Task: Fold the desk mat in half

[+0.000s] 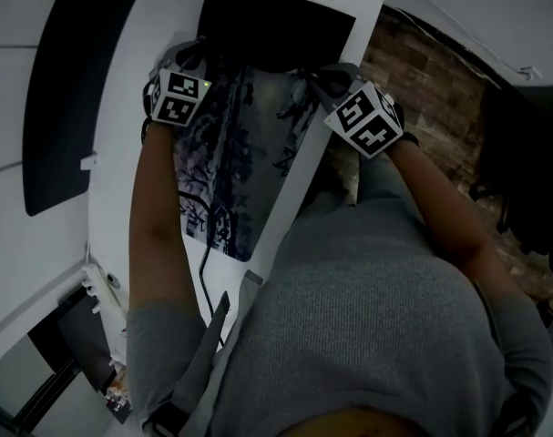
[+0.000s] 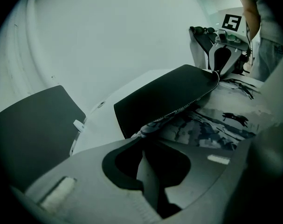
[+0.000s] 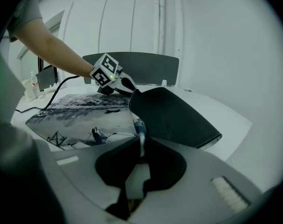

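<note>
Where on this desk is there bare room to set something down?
White desk strip between desk mat and dark panel is bare, as is the end beyond the folded flap. A cable crowds the near end.

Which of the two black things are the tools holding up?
The desk mat's black flap, turned up over its printed side. The left tool and the right tool pinch its corners; the other black panel stands untouched.

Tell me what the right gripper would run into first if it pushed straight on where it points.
The right gripper, shut on a corner of the desk mat, would likely push into that mat's lifted black underside just ahead; the white desk lies beyond.
</note>
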### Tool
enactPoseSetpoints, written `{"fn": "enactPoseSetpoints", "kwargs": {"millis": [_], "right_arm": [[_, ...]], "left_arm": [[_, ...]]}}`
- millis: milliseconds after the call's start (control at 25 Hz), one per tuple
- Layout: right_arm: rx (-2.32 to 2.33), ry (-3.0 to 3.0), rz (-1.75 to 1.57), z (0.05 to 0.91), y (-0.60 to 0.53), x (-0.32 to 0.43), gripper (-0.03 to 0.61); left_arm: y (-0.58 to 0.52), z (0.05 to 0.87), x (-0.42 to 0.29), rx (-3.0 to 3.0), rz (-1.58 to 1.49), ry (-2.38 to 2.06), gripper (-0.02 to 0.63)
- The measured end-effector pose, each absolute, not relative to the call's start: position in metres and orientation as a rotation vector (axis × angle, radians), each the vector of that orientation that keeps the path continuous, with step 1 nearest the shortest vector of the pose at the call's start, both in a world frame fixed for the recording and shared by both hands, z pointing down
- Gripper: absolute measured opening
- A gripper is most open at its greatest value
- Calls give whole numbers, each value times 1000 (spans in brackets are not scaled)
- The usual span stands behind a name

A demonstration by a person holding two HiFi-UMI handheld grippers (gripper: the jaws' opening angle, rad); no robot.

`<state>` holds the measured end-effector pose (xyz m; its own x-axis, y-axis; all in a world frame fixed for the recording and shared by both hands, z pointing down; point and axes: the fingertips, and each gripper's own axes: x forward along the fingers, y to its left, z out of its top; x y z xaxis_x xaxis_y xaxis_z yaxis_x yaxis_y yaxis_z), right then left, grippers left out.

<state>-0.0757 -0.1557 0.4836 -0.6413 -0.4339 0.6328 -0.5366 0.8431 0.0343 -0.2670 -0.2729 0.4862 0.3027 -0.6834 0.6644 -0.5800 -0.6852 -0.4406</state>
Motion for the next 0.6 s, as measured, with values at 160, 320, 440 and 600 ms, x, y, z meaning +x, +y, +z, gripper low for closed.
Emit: {"fn": "enactPoseSetpoints", "kwargs": {"millis": [160, 320, 440, 600], "right_arm": [[696, -2370, 212, 482, -134, -85, 28], [678, -2367, 187, 483, -112, -95, 28], [665, -2370, 173, 484, -98, -102, 28], [659, -2371, 163, 483, -85, -108, 26]], "left_arm": [[-250, 486, -277, -2432, -1349, 1179, 29], [-227, 485, -287, -2425, -1350, 1194, 29], [-211, 485, -295, -2408, -1351, 1202, 29], [-195, 484, -302, -2406, -1349, 1217, 29]]}}
